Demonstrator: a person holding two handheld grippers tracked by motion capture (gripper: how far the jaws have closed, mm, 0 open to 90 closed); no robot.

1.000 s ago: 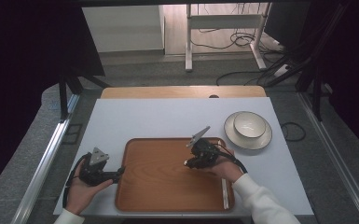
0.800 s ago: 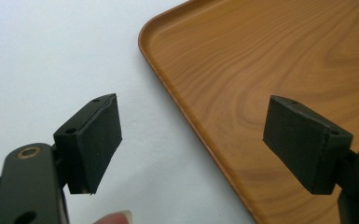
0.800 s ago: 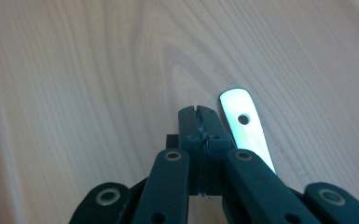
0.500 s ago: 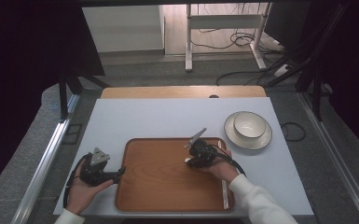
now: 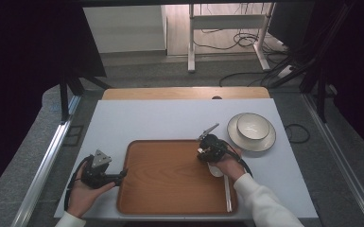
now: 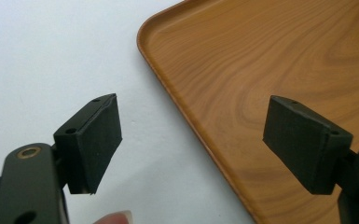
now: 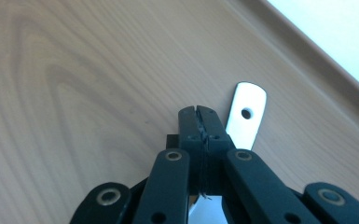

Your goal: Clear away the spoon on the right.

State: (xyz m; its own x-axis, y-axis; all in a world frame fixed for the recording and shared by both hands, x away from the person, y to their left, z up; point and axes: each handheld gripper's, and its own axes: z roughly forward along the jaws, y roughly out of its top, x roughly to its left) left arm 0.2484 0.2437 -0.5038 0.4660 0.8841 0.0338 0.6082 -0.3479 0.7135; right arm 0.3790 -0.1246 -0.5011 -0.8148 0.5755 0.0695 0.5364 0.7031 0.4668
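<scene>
— What has changed on your side since a second ago?

— My right gripper (image 5: 203,153) has slid a little toward the tray's near edge and dipped; before, it sat closer to the far right corner of the tray (image 5: 170,208). Its jaws have just been closing and now meet flat against each other, nothing between them that I can see. My left gripper (image 5: 121,176) has not shifted: it hangs at the tray's left edge as before.

— Where is the spoon?

— The white spoon (image 7: 245,114) lies on the tray near its right edge, just under and beside my right gripper (image 7: 199,122). In the right gripper view its flat handle end, with a small round hole, pokes out next to the closed tips. From above I see its pale bowl (image 5: 215,169) by my right hand (image 5: 229,165), the handle running along the right rim toward the near edge.

— And the left one?

— Wide open. In the left gripper view one pad (image 6: 95,140) is over the white table (image 6: 51,56), the other over the wood, so the tray's rim (image 6: 186,126) runs between them, untouched.

— Any writing or labels?

— None that I can read. The bowl (image 5: 253,126) sits on its plate (image 5: 236,138) on the table, off the tray's far right corner, same as before.
</scene>
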